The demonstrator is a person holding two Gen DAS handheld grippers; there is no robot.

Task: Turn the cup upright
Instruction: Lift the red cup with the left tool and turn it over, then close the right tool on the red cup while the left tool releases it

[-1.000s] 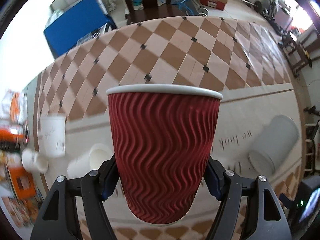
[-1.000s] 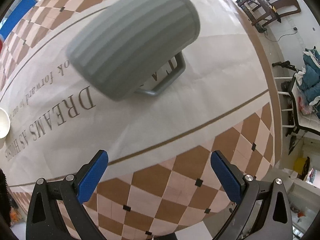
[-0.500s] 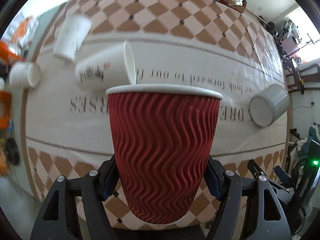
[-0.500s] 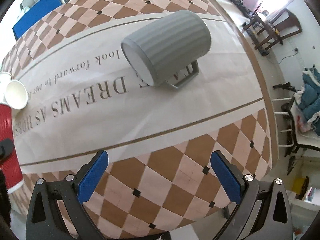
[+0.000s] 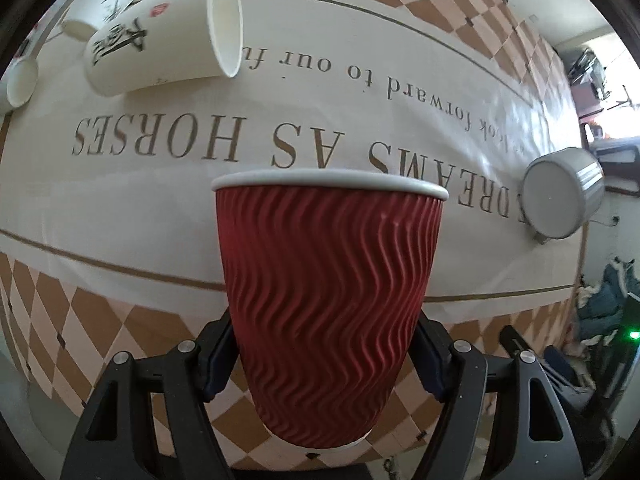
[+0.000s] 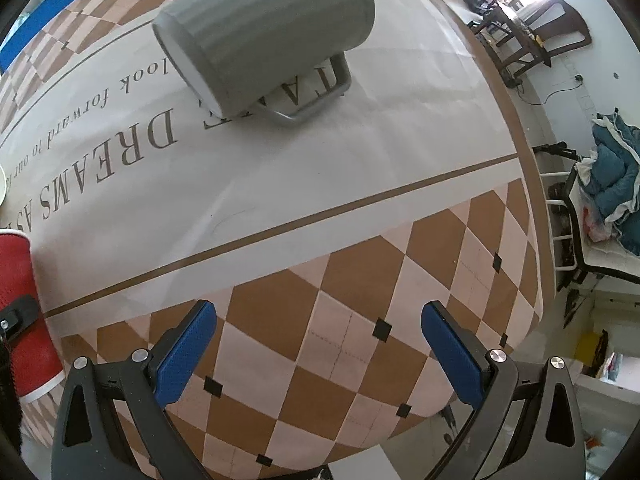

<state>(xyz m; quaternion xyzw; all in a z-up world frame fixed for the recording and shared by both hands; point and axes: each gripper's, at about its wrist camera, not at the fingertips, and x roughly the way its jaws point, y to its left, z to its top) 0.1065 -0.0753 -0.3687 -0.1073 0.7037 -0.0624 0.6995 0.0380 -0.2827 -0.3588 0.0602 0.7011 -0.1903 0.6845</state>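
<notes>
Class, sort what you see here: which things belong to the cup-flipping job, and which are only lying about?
Job:
red cup, gripped in left tongs
grey mug, on its side
white paper cup, on its side
right tongs, open

Lying about:
tablecloth
chair
blue bedding

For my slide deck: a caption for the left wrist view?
Left gripper holds red ripple cup rim-up above the tablecloth.

A red paper cup [image 5: 328, 312] with wavy ribbed sides and a white rim, mouth at the top of the left wrist view, above the patterned tablecloth. In the right wrist view it shows at the left edge.
</notes>
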